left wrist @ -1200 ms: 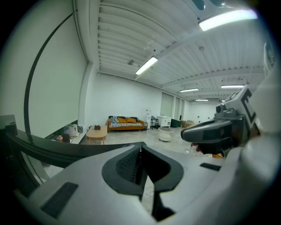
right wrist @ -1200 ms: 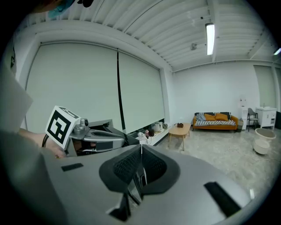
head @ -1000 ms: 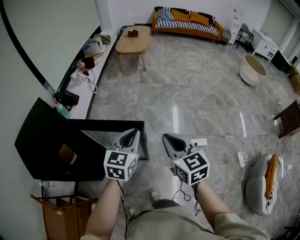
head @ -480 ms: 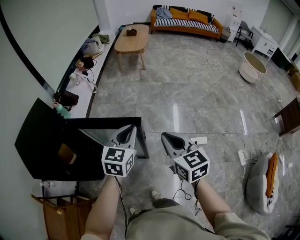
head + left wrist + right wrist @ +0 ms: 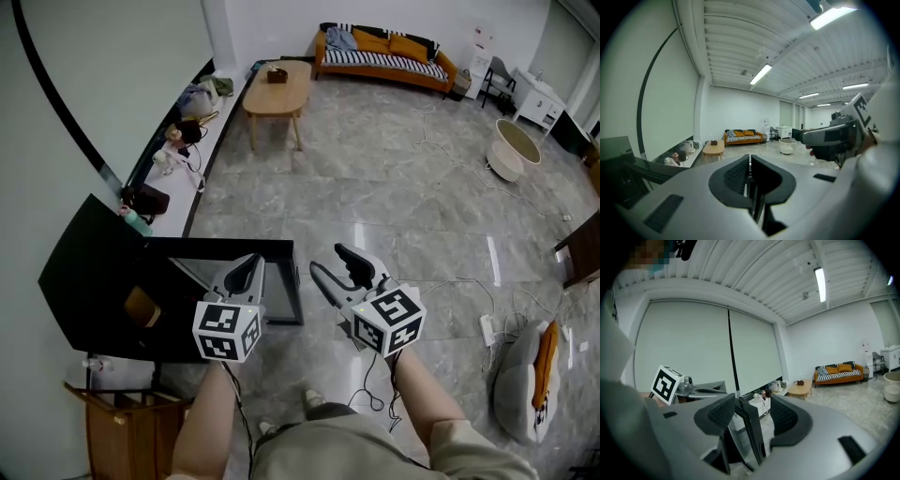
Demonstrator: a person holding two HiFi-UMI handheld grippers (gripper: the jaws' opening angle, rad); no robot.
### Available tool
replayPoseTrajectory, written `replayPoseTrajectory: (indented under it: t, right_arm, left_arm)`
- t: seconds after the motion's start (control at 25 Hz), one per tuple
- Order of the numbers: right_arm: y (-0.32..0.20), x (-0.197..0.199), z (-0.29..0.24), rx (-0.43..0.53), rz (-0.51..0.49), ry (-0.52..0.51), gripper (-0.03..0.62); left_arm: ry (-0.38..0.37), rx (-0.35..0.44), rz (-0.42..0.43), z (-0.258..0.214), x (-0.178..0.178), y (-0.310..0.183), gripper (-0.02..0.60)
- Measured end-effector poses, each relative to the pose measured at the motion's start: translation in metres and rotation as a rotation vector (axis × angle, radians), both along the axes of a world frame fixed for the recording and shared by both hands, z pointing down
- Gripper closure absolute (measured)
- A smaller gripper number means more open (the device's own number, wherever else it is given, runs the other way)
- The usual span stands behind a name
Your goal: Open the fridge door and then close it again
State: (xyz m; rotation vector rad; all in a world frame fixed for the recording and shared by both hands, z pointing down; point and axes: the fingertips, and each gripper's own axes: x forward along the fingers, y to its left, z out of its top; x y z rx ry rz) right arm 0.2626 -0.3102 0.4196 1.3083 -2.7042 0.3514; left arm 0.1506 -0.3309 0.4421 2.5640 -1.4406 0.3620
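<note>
A wide grey marble floor (image 5: 394, 187) fills most of the head view. It lies bare and open ahead and to the right, as far as an orange striped sofa (image 5: 384, 52) against the far wall. A low oval light-wood desk (image 5: 277, 89) stands well ahead on the left, beside a cluttered white ledge (image 5: 186, 202) that runs along the left wall. A white power strip (image 5: 487, 326) with trailing cables lies on the floor to the right.

Low on the left, against the wall, sits a squat black fridge (image 5: 94, 281), seen from above, its top flat and matte. Its dark-framed door (image 5: 292, 291) stands out over the floor, its free edge nearest the person.

The left tool (image 5: 248, 265) hovers above the door with its jaws pressed together and nothing in them. The right tool (image 5: 327, 260) hangs just right of the door's edge. Its jaws have just been opening and stand apart; the thin dark edge shows in the gap, untouched by the pads.
</note>
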Motion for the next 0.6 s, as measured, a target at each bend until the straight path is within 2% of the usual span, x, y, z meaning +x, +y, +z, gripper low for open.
replayPoseTrajectory:
  t: [0.32, 0.6]
  right_arm:
    - [-0.007, -0.011, -0.03, 0.081, -0.083, -0.002, 0.329]
    - [-0.013, -0.031, -0.021, 0.047, -0.157, -0.006, 0.296]
  left_arm:
    - [-0.006, 0.042, -0.056, -0.032, -0.029, 0.013, 0.566]
    - [-0.009, 0.058, -0.105, -0.041, -0.057, 0.025, 0.566]
